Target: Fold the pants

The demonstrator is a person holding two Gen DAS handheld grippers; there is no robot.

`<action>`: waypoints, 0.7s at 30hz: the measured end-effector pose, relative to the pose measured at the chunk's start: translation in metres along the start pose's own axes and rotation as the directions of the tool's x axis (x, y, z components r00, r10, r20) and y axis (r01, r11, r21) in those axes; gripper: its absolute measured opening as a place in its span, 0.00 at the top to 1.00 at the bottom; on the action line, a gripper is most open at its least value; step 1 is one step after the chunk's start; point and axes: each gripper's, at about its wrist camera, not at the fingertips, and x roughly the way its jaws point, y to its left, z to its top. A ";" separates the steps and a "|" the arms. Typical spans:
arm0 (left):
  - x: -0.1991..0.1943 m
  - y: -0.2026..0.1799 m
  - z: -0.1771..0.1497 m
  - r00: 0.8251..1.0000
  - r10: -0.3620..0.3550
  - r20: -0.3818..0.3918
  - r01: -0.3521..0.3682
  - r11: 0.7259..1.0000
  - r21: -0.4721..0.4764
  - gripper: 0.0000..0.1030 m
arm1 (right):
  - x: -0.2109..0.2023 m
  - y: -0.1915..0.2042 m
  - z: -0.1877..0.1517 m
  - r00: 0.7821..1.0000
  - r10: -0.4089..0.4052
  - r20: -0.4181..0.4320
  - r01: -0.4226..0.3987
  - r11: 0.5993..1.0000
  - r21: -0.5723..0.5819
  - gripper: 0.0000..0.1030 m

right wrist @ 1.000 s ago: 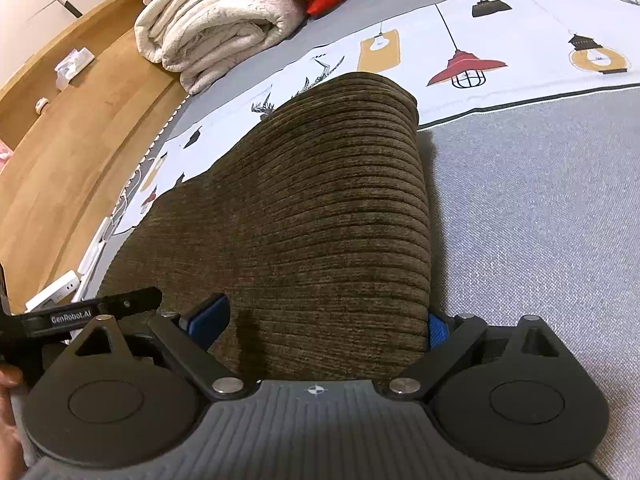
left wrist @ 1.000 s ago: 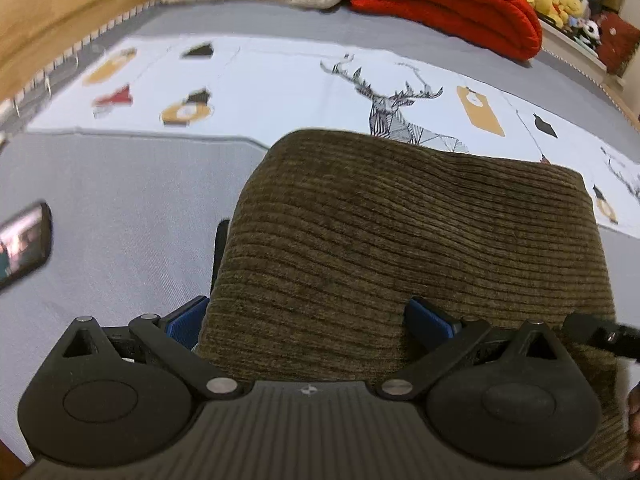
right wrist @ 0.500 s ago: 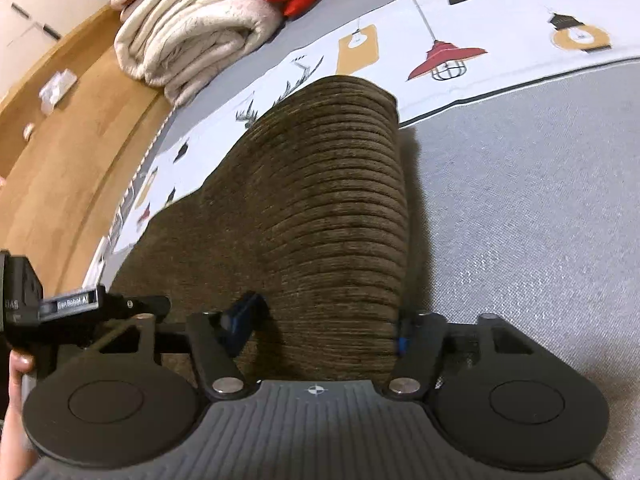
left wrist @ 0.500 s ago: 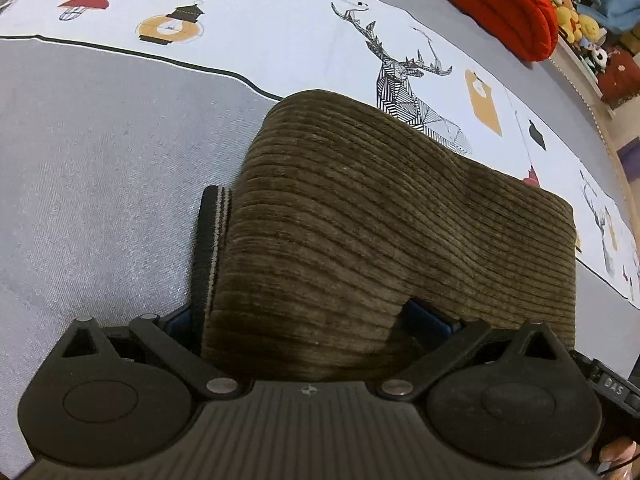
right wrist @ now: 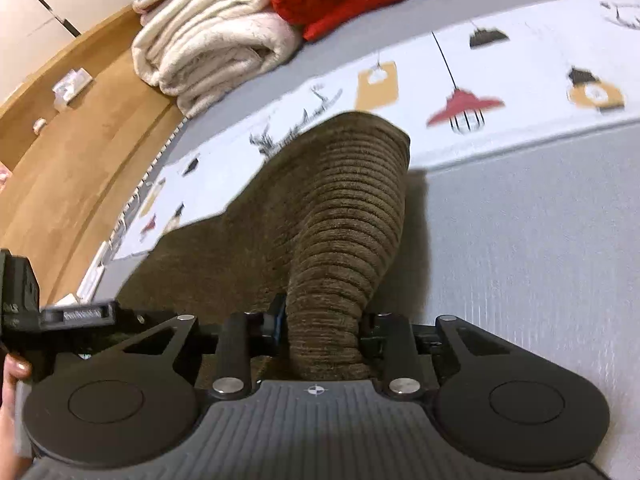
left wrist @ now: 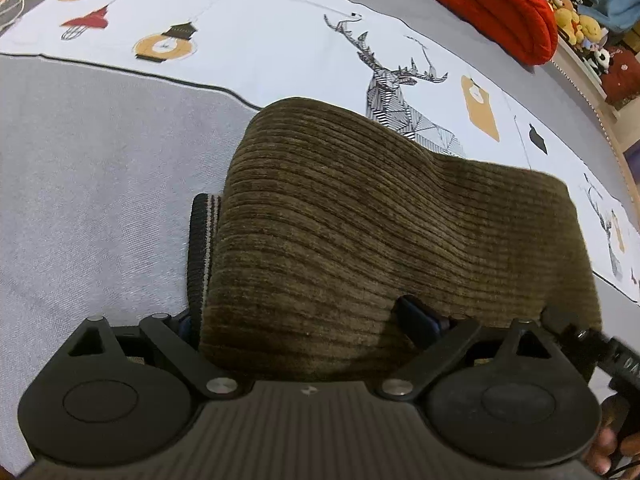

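1. Here the olive-brown ribbed corduroy pants (left wrist: 400, 240) lie as a folded bundle on the grey bed cover with a white printed strip (left wrist: 100, 160), their far edge reaching onto the strip with the deer and lamp drawings.
2. The right gripper (right wrist: 322, 332) is closing its jaws on the near right end of the bundle; the cloth is bunched into a narrow ridge between the pads, so it looks pinched already.
3. The left gripper (left wrist: 304, 320) stands wide, its jaws closing only slightly; the near left end of the pants and the dark striped waistband (left wrist: 202, 248) sit between the fingers, with no clear squeeze yet.
4. The step in hand seems to be taking hold of the near edge with both grippers for another fold.
5. The next move probably needs the left jaws to clamp all layers, waistband included, and both hands to lift evenly so the bundle does not slump or skew.
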 end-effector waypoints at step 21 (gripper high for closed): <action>0.066 -0.216 -0.019 0.990 -0.142 0.000 0.138 0.966 0.217 0.04 | -0.110 -0.178 0.064 0.980 -0.166 0.107 0.139 0.964 0.226 0.68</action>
